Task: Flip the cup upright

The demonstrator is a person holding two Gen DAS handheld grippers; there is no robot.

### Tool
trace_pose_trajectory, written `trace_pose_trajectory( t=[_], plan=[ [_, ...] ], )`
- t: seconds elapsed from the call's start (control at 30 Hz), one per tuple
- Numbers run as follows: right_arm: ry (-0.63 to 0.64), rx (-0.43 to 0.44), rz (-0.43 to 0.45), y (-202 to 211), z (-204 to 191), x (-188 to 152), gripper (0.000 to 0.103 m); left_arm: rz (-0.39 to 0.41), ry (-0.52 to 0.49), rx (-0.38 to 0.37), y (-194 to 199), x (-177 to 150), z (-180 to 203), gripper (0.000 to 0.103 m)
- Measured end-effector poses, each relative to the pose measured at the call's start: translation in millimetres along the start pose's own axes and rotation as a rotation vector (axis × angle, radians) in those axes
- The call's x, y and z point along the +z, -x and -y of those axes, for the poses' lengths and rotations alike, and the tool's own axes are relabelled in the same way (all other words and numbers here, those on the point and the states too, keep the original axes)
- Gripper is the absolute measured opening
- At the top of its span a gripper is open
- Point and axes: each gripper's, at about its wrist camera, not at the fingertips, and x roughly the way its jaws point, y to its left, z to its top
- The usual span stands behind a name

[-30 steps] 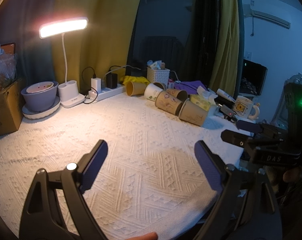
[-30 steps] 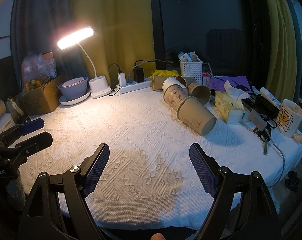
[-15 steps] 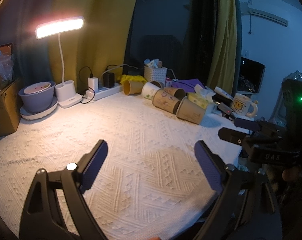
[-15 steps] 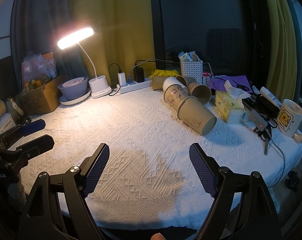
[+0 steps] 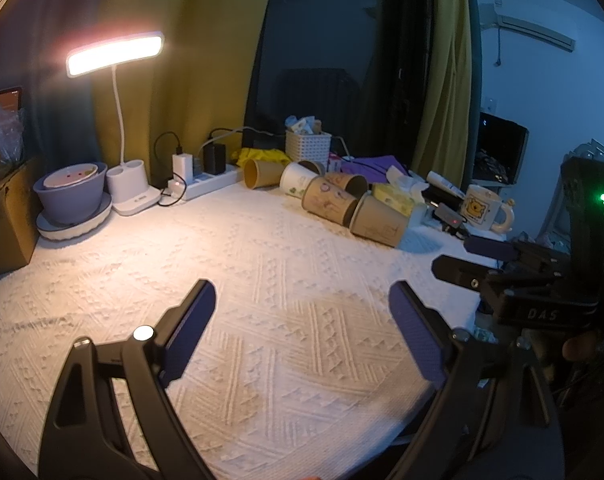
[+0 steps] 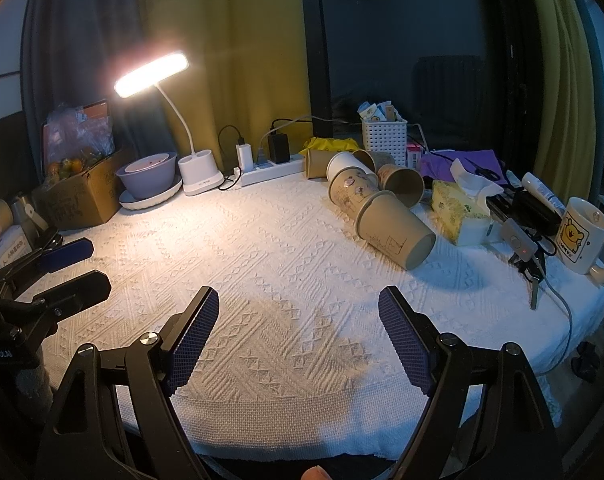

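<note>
Both the left claw (image 5: 302, 320) and right claw (image 6: 298, 328) hover agape and empty, the left having edged nearer the toppled paper cup (image 6: 395, 232) beside the tissue box (image 6: 459, 216), so grasping remains ahead.

Paper cups (image 6: 395, 234) lie on their sides in a cluster, far right on the tablecloth (image 6: 286, 280). Tissue box (image 6: 459, 216) just right of them; mug (image 6: 583, 236) further right. Desk lamp (image 6: 200, 174) and bowl (image 6: 148, 170) far left. Basket (image 6: 383, 138) behind the cups.
</note>
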Motion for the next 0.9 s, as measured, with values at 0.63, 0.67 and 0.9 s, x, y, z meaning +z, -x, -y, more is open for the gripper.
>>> trace_pose_trajectory(
  t=[0.63, 0.67, 0.9],
  plan=[
    [0.000, 0.001, -0.001, -1.0, 1.0, 0.9, 0.085, 0.006, 0.010, 0.004, 1.0, 2.2, -1.6, 0.090],
    [0.000, 0.000, -0.001, -1.1, 1.1, 1.0, 0.085, 0.006, 0.010, 0.005, 1.2, 2.2, -1.6, 0.090],
    [0.000, 0.001, -0.002, -0.8, 2.1, 1.2, 0.085, 0.003, 0.011, 0.003, 1.1, 2.6, -2.5, 0.090]
  ],
)
